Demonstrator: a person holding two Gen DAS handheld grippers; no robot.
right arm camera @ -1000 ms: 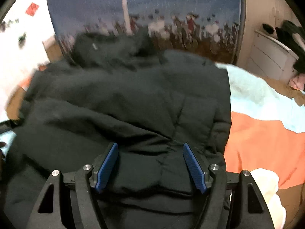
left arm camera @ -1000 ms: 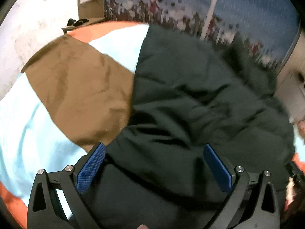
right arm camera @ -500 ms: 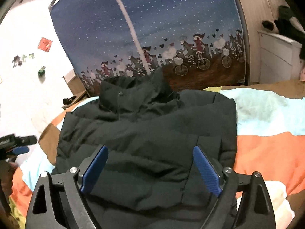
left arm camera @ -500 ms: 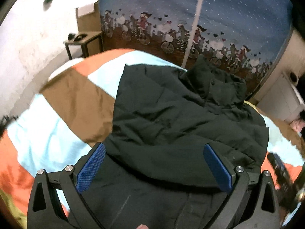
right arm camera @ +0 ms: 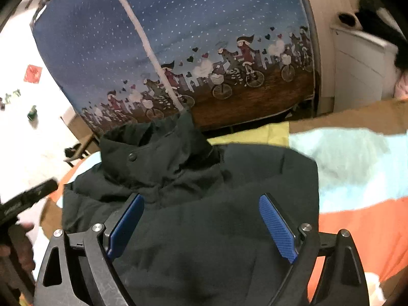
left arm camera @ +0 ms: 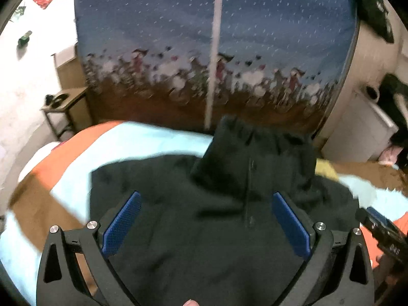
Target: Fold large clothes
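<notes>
A large dark green padded jacket (left arm camera: 204, 219) lies on the bed, collar toward the far end, sides folded in over the body. It fills the middle of the right wrist view (right arm camera: 204, 216) too. My left gripper (left arm camera: 206, 221) is open and empty, held above the jacket's middle. My right gripper (right arm camera: 201, 225) is open and empty above the jacket's right half. The right gripper's black body (left arm camera: 382, 232) shows at the right edge of the left wrist view; the left one (right arm camera: 28, 199) shows at the left edge of the right wrist view.
The bed has a patchwork cover (left arm camera: 142, 142) of light blue, orange, brown and yellow (right arm camera: 357, 160). A blue wardrobe cover with cyclists (right arm camera: 204, 58) stands behind the bed. A small side table (left arm camera: 63, 109) is at the far left, a white cabinet (right arm camera: 357, 68) at the right.
Both grippers have risen and pulled back from the jacket, tilting up toward the collar and wardrobe. The right gripper opened wider after a second ago. The jacket lies still.
</notes>
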